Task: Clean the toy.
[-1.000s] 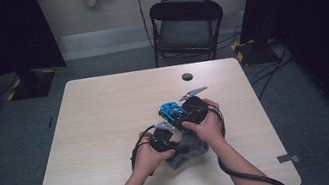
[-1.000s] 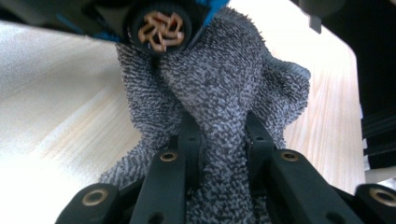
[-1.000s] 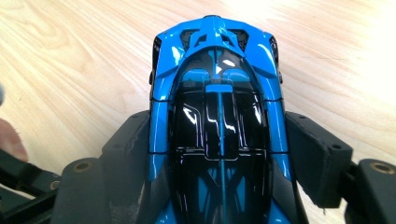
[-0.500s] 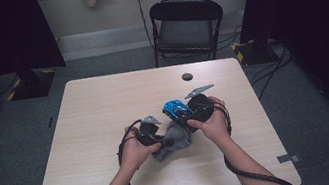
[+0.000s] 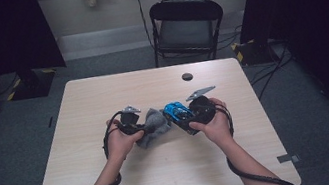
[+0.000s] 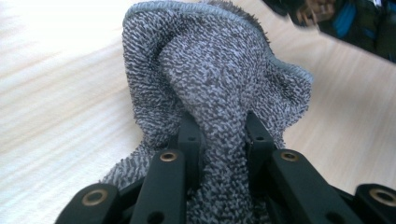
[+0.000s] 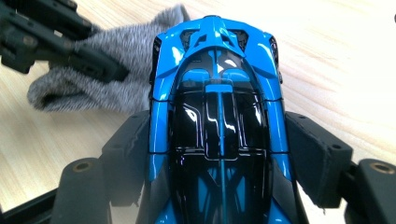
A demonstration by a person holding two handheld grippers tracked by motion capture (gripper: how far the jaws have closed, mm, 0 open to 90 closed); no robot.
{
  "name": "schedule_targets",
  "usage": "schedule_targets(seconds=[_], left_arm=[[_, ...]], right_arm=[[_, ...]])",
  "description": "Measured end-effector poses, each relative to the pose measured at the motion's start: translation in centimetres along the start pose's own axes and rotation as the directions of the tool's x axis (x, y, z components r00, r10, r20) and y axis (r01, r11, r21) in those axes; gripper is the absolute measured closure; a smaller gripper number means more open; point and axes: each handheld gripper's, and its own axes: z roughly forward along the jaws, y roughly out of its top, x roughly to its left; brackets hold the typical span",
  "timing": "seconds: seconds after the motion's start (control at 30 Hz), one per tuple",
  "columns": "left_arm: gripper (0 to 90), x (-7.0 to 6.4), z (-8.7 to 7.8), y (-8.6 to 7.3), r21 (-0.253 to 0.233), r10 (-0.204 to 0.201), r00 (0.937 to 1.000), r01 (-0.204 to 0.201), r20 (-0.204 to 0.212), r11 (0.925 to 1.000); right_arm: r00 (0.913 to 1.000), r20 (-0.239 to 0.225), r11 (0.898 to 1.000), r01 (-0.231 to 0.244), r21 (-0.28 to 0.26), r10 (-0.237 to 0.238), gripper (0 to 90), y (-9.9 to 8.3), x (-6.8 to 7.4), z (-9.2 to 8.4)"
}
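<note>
Your left gripper (image 6: 219,140) has its two black jaws squeezed tight on a fold of the grey cloth (image 6: 210,74) — the fuzzy cloth bunches up between them and puffs out above. Your right gripper (image 7: 217,154) has its jaws spread wide, one on each side of the blue toy car (image 7: 217,116), and the pads press on the car's sides, so the car is held.

From above, the cloth (image 5: 154,123) sits in the middle of the table (image 5: 101,93), between your two hands, and it touches the front of the car (image 5: 177,110). The left hand (image 5: 120,143) and the right hand (image 5: 213,125) are close together, near your edge of the table. A small dark round thing (image 5: 187,76) lies far off toward the back edge, and a black chair (image 5: 186,28) stands behind the table.

The cloth is soft and light. It bends any way you pull it, so a pinch on a thick fold, like the one you have, looks best — a thin edge could slip out.

The car is hard, shiny and smooth. It may slide in the jaws if you push hard with the cloth, so hold it by its flat sides, near the middle. Its little parts could snap, so rub gently.
</note>
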Motion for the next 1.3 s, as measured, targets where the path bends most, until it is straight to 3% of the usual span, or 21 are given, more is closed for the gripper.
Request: schedule_targets(seconds=[0.2,0.43,0.63,1.3], left_arm=[[74.1,0.6,0.2,0.3,-0.001,-0.005,0.9996,0.005,-0.03,1.0],[74.1,0.4,0.5,0.5,-0.022,-0.008,0.9996,0.008,-0.028,0.9997],[74.1,-0.5,0.7,0.7,-0.035,0.016,0.9999,-0.016,-0.001,0.9993],[74.2,-1.9,1.5,0.6,-0.042,0.034,0.9977,-0.031,0.058,0.9986]], right_arm=[[0.9998,-0.014,1.0,0.016,-0.003,-0.016,28.5,-0.1,0.4,0.1],[0.9991,-0.02,0.999,0.039,0.005,-0.038,28.5,0.1,1.0,0.2],[0.999,-0.013,0.999,0.043,0.004,-0.043,28.5,0.1,1.3,0.5],[0.9989,-0.016,0.999,0.044,0.015,-0.043,28.5,0.4,1.5,0.9]])
